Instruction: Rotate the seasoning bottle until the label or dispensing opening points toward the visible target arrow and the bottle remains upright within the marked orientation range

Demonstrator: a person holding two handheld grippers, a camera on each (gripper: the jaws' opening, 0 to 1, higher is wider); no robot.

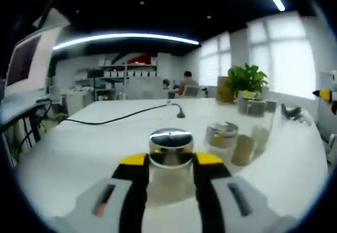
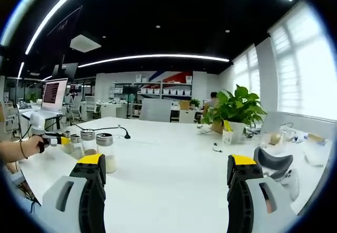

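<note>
On a white table (image 1: pixel 79 154), the left gripper (image 1: pixel 169 164) pinches a clear seasoning bottle (image 1: pixel 169 170) with a silver cap, its jaws pressed against the glass on both sides. The bottle stands upright; two similar jars (image 1: pixel 224 138) wait just beyond. The right gripper (image 2: pixel 168 172) hangs spread wide and empty, well apart. The turning step seems underway. No arrow is visible, so the next twist needs care to keep the bottle vertical.

Left hand-held gripper (image 1: pixel 170 162) black jaws, yellow tips, grey body, right hand-held gripper (image 2: pixel 167 170) alike, possibly a dark wristband (image 2: pixel 21 148)
</note>
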